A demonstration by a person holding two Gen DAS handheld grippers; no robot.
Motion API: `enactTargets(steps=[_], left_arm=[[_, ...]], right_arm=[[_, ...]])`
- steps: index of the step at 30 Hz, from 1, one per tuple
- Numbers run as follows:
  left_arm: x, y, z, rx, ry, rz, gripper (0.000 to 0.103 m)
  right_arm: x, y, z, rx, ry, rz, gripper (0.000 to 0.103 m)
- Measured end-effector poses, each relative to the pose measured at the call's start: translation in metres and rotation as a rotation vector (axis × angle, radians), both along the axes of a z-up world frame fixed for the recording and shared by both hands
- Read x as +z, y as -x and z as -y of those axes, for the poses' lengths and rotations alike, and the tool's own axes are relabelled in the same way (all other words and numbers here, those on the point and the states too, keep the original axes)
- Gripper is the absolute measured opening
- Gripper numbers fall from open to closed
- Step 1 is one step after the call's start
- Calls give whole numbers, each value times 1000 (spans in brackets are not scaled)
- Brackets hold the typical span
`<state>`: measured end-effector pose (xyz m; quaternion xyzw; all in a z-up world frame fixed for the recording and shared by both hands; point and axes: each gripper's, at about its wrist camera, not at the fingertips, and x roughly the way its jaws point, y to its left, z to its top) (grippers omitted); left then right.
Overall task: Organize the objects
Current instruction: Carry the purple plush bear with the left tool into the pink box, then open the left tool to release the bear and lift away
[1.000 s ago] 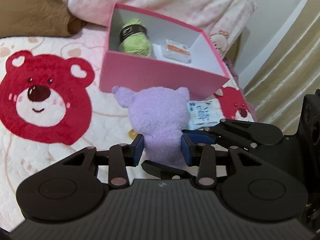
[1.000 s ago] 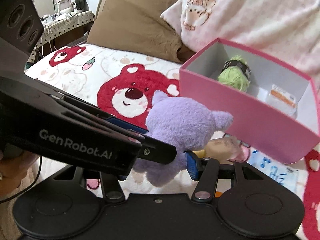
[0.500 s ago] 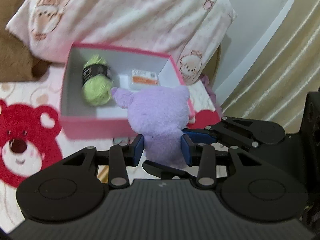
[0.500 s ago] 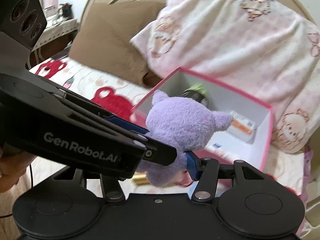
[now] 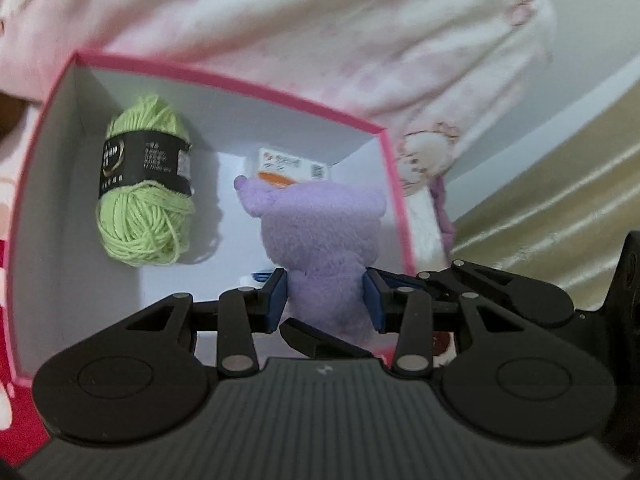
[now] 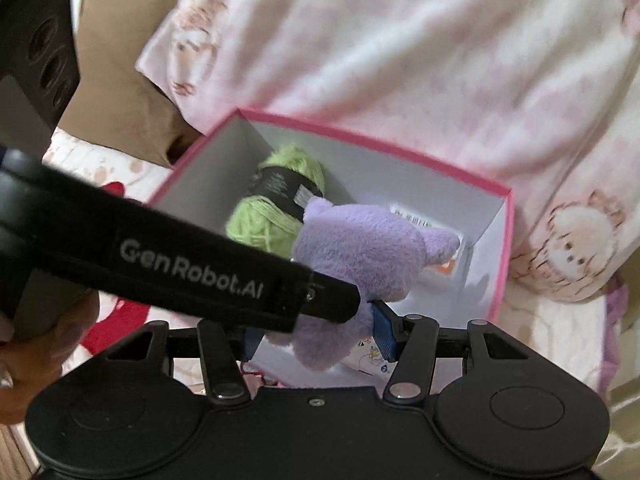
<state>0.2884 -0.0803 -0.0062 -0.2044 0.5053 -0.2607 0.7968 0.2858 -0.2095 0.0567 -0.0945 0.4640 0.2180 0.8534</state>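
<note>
A purple plush toy [image 5: 324, 236] is held over the open pink box [image 5: 280, 96]. My left gripper [image 5: 326, 300] is shut on the toy's lower body. My right gripper [image 6: 320, 336] is shut on the same toy [image 6: 360, 256] from the other side; the left gripper's arm [image 6: 192, 264] crosses in front and hides its left finger. Inside the box lie a green yarn ball [image 5: 144, 188] with a black label and a small white and orange packet [image 5: 292, 168]. The box [image 6: 504, 248] also shows in the right wrist view, with the yarn [image 6: 276, 208].
A pink and white printed pillow [image 6: 400, 48] leans behind the box. A brown pillow [image 6: 120, 64] lies at the left. The box stands on a bedspread with red bear prints [image 6: 116, 320]. A beige curtain [image 5: 560, 200] hangs at the right.
Both grippers have carried the purple toy up from the bedspread and forward, so it now hangs over the box's inside. The box looks closer and is seen more from above.
</note>
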Motion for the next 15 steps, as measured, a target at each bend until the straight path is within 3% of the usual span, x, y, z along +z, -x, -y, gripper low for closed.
enactTargets(steps=[10, 15], left_arm=[[-40, -18, -12, 100, -79, -92, 40], [-37, -14, -28, 139, -136, -67, 40]], right_arm=[[-47, -38, -17, 28, -56, -142, 59], [-50, -39, -42, 62, -63, -140, 59]])
